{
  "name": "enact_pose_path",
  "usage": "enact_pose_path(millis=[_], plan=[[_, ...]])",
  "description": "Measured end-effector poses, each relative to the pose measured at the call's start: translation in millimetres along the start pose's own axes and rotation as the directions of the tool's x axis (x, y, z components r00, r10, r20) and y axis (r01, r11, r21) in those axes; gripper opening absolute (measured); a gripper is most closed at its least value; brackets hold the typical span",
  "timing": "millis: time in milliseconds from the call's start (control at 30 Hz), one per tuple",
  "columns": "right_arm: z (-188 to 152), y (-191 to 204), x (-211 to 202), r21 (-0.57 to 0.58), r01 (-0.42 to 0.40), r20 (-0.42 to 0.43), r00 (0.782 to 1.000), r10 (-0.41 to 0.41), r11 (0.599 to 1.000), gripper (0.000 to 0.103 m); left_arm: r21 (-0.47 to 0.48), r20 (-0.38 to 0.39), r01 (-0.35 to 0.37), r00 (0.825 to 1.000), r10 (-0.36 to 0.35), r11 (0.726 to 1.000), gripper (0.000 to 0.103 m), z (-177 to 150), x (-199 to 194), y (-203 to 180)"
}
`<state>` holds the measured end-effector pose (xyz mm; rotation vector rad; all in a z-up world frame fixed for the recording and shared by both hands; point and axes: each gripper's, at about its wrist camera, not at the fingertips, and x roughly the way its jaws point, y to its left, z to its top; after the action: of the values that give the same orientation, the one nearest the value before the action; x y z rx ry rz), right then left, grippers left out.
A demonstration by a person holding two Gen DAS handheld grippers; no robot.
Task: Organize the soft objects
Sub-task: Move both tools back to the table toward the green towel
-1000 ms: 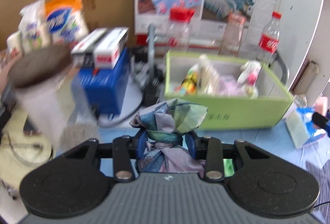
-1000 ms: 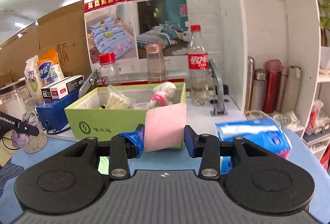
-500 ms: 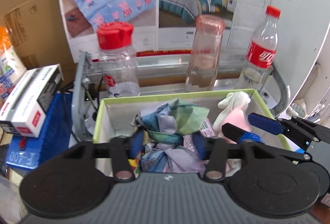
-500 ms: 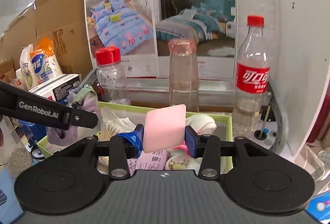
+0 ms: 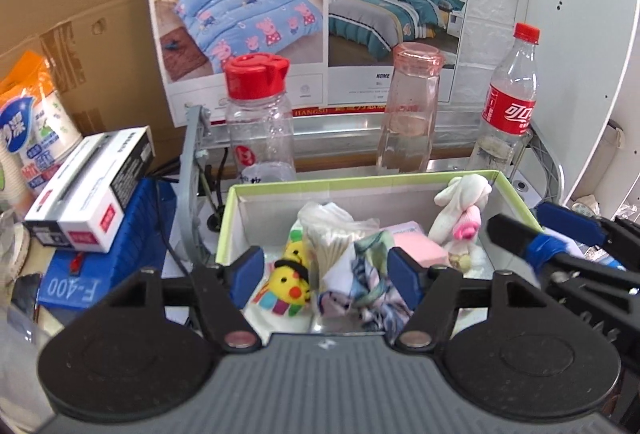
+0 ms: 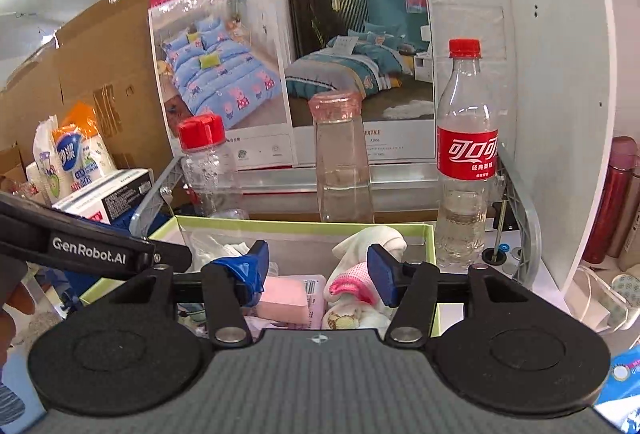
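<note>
At the far left of the left wrist view a tissue pack (image 5: 36, 130) stands against the cardboard, and next to it a black-and-white carton (image 5: 90, 190) lies on a blue box (image 5: 104, 258). Right of these sits the green box (image 5: 400, 183), its long axis running left to right, with the red-capped jar (image 5: 260, 122), the pink-lidded glass bottle (image 5: 412, 114) and the cola bottle (image 5: 508, 102) upright in a row just behind its back wall.

The left gripper (image 5: 326, 272) hangs over the near side of the box with its fingers spread wide and nothing between them. Inside, from left to right, lie a yellow plush toy (image 5: 290, 280), a clear bag of pale sticks (image 5: 332, 234), the crumpled patterned cloth (image 5: 370, 282) heaped with no clear long axis, the pink sponge (image 5: 420, 246) lying flat with its long side angled toward the back left, and a white plush rabbit (image 5: 460, 210) leaning upright in the back right corner.

In the right wrist view the right gripper (image 6: 318, 276) is likewise parted and empty above the box, the sponge (image 6: 284, 300) resting just beside its left finger, the rabbit (image 6: 360, 274) near its right one
</note>
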<state>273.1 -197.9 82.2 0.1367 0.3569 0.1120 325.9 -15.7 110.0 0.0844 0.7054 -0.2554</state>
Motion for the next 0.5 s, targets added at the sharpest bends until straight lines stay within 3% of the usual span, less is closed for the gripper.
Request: enact_pose_path(millis=[500], plan=[[-24.8, 23.1, -86.0, -0.032, 0.035, -0.057, 0.998, -0.037, 0.999, 0.044, -0.099, -0.025, 0.016, 1.000, -0.018, 0.995, 0.071, -60.3, -62.3, 21.3]])
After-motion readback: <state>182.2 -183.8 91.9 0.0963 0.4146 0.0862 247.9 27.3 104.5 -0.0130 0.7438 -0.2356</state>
